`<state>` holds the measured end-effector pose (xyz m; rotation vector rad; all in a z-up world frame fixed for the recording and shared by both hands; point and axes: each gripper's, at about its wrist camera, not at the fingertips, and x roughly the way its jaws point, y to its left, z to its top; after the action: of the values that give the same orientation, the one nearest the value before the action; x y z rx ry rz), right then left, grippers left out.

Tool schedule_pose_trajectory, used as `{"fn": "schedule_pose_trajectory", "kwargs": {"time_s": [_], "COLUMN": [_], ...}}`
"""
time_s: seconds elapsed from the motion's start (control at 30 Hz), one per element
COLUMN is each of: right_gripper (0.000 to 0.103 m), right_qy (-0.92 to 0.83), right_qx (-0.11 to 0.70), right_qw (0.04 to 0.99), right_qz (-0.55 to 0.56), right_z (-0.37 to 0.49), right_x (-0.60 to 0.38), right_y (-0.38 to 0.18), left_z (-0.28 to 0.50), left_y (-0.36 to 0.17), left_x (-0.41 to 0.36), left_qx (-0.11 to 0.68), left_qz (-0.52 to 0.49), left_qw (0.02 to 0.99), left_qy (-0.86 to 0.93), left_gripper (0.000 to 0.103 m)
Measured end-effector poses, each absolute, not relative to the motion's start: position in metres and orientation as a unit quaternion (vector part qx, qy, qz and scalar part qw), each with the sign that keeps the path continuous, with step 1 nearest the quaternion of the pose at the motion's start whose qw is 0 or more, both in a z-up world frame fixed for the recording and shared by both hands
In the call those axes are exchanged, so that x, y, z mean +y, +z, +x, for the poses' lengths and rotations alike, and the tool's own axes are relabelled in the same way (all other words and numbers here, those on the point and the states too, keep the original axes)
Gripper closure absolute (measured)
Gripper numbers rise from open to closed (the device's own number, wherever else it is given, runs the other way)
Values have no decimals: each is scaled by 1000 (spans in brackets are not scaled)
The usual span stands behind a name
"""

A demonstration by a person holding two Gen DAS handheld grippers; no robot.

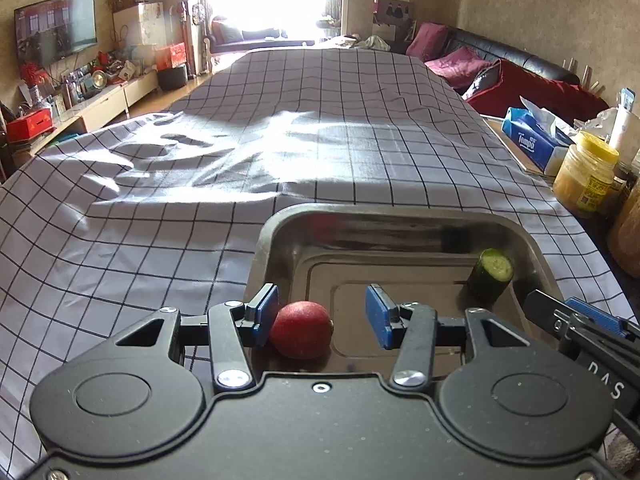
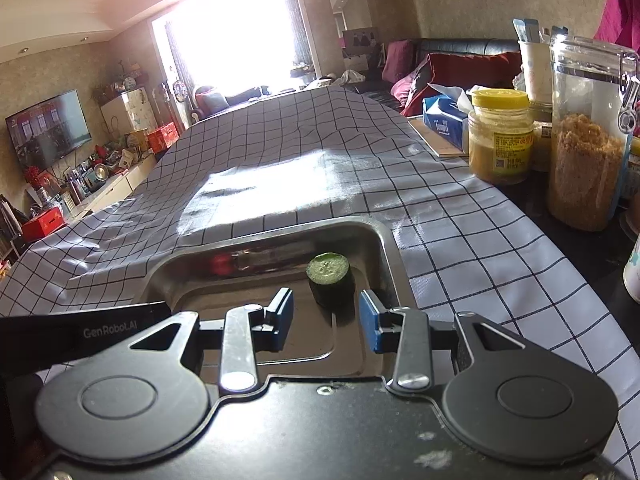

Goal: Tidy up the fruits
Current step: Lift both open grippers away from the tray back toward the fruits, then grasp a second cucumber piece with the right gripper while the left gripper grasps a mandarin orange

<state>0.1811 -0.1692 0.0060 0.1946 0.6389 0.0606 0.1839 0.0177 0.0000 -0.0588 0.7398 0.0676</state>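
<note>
Left gripper (image 1: 324,316): jaws spread, nothing pinched. Its left blue pad (image 1: 267,312) sits against the side of a red fruit (image 1: 301,330); the right pad stands well clear of it. The gripper is angled downward over the near left part of the metal tray (image 1: 276,224), and the fruit rests on the tray floor there.

Right gripper (image 2: 326,318): jaws apart, empty, also pitched downward over the same tray. A cucumber piece (image 2: 330,280) stands upright on its cut end just beyond the gap between the pads, near the tray's right wall, touching neither pad.

Writing: "GenRobot.AI" on the black body of the left gripper, as it enters the right wrist view at left. In the left wrist view, the letters "DAS" on the right gripper's body at the right edge.

Tray sits on a grey checked tablecloth (image 1: 160,208). To the right of the cloth: a blue tissue pack (image 1: 532,140) marked "Tempo", a yellow-lidded jar (image 2: 502,136) with a label too small to read, and a clear clip-top jar (image 2: 588,136) of brown flakes.
</note>
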Motion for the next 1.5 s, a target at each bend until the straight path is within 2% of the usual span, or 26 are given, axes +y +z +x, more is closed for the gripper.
{"fn": "schedule_pose_trajectory", "kwargs": {"time_s": [0.27,0.47,0.73,0.97,1.5], "right_gripper": [64,64,64,63,63], "right_qy": [31,24,45,39,-4], "right_qx": [286,210,200,244,276], "right_qw": [953,975,977,967,959], "right_qz": [90,66,57,54,61], "right_z": [174,156,99,49,-45], "right_x": [-169,-163,-169,-178,-177], "right_y": [17,47,87,78,26], "left_z": [178,168,118,56,-23], "left_y": [12,30,64,65,7], "left_x": [22,17,8,17,28], "left_qx": [308,261,275,292,336], "left_qz": [-24,1,17,29,4], "left_qw": [949,961,961,956,940], "left_qy": [70,92,17,-23,-52], "left_gripper": [47,47,46,46,45]}}
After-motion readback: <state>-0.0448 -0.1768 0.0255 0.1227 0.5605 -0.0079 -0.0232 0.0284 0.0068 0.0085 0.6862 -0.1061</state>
